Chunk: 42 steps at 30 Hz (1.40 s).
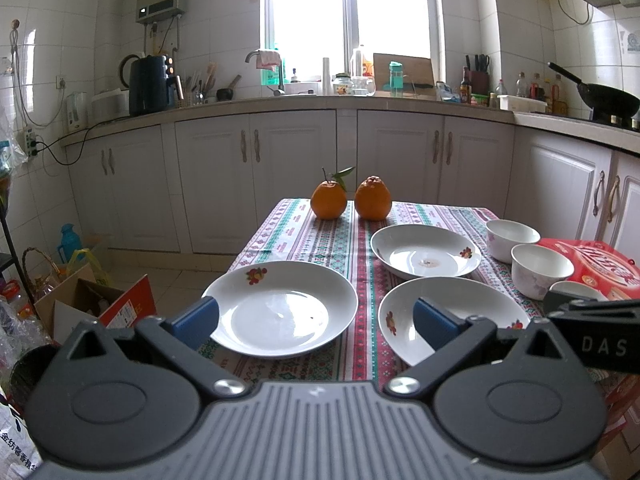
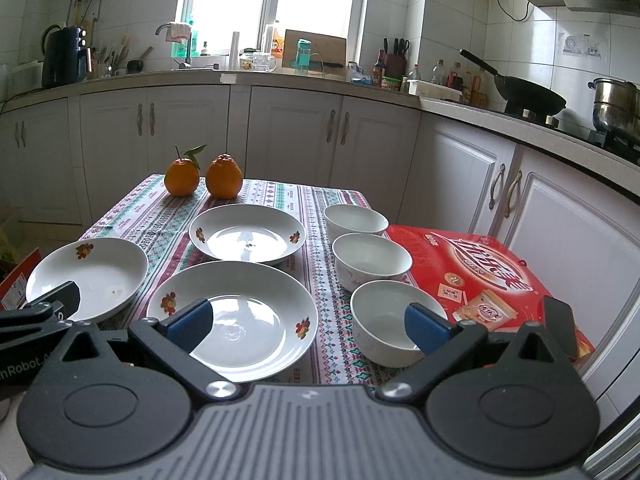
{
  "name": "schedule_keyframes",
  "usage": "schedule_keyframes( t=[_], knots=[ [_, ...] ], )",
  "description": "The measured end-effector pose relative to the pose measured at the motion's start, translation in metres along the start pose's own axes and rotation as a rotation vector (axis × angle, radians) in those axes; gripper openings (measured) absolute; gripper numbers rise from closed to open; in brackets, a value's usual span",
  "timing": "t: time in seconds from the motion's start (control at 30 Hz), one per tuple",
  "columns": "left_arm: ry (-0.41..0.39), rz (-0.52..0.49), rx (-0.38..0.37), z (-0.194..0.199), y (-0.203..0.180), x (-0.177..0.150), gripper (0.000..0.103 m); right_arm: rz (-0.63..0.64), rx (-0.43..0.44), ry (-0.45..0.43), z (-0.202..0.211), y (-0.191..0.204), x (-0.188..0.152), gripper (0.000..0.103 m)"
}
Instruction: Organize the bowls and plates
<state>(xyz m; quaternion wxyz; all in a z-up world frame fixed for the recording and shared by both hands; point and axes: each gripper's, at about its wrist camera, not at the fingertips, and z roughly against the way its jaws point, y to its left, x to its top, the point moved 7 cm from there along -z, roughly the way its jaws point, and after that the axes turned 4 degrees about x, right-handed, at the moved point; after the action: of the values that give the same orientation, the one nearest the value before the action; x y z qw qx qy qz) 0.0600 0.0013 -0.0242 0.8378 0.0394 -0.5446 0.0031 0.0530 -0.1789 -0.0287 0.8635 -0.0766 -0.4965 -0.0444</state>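
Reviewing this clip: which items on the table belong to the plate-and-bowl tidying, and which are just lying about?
Belongs to the job:
three white plates
three white bowls

Just lying about:
two oranges
red box
patterned tablecloth

Small table covered with a striped, patterned cloth in red, green and white (image 2: 256, 194), centre of the right wrist frame. Far edge: two orange citrus fruits (image 2: 182, 178) side by side, the left one with stem and leaf. Three shallow white ceramic plates with fruit decals: one at left (image 2: 104, 268), one mid-frame (image 2: 248, 232), one nearest the camera (image 2: 240, 316). Right of the plates, three white ceramic bowls (image 2: 370, 260) in a row running front to back. A flat red printed cardboard box (image 2: 480, 268) at the table's right edge, just beside the bowls.
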Motion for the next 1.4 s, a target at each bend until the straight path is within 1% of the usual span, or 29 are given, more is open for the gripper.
schedule_keyframes(
  t=[0.53,0.87,1.03,1.2,1.3,1.4],
  knots=[
    [0.002,0.0,-0.001,0.0,0.0,0.0,0.102,0.0,0.0,0.002,0.0,0.0,0.0,0.103],
    [-0.001,-0.012,0.002,-0.006,0.001,0.002,0.102,0.01,0.011,0.007,-0.008,0.003,0.004,0.103],
    [0.018,-0.008,-0.023,-0.017,0.004,0.005,0.102,0.027,0.037,0.01,-0.017,0.007,0.009,0.103],
    [0.014,-0.05,0.008,-0.025,0.004,0.007,0.102,0.02,0.095,0.039,-0.031,0.012,0.012,0.103],
    [0.017,-0.042,-0.002,-0.031,0.005,0.01,0.102,0.015,0.144,0.056,-0.039,0.013,0.014,0.103],
    [0.001,-0.036,-0.009,-0.036,0.008,0.012,0.102,0.033,0.158,0.062,-0.045,0.015,0.018,0.103]
  ],
)
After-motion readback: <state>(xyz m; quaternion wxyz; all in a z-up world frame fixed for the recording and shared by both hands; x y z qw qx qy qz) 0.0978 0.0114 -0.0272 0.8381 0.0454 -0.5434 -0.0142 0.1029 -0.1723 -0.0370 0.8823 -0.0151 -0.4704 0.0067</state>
